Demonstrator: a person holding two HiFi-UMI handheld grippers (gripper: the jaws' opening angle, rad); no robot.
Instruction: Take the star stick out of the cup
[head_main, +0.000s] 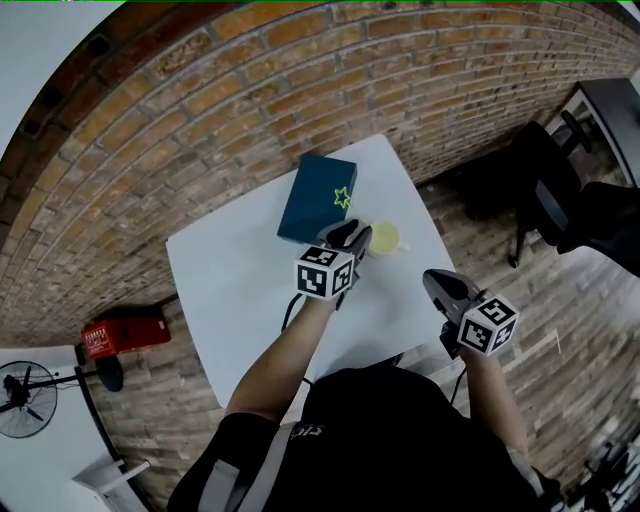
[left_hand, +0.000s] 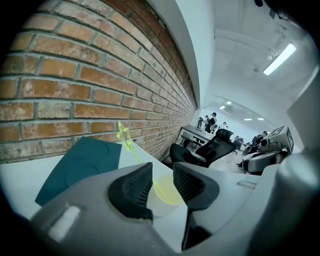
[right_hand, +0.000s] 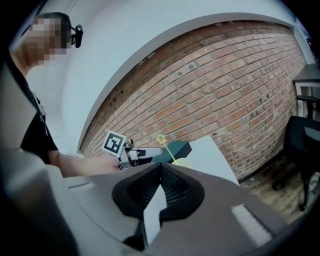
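1. The star stick (left_hand: 131, 148) stands slanted in a pale yellow cup (head_main: 384, 238) on the white table (head_main: 235, 290). Its star end is up and leans toward a teal box (head_main: 312, 195).
2. The left gripper (left_hand: 162, 181) is just short of the cup. Its fingers (left_hand: 131, 190) are spread apart and pinch nothing. The cup and the lower part of the stick show in the gap beyond them.
3. The right gripper (right_hand: 161, 170) is by the table's near edge, well apart from the cup. Its fingertips are closed together and empty.
4. The step in hand, as I judge it, is getting the left fingers onto the stick.
   - Take the shaft above the rim, not the cup wall.
   - The shaft is thin and tilted, so line the gap up with its lean and close gently.
   - Draw it out along the slant so the cup doesn't tip.
   - The cup looks light, and the right gripper could steady it.
5. The box sits just behind the cup, though I cannot tell if they touch, and it limits room on the far side.
6. Well clear of the approach are the brick wall (head_main: 250, 90), a black office chair (head_main: 545, 190), a red case (head_main: 125, 335) and a fan (head_main: 22, 398).
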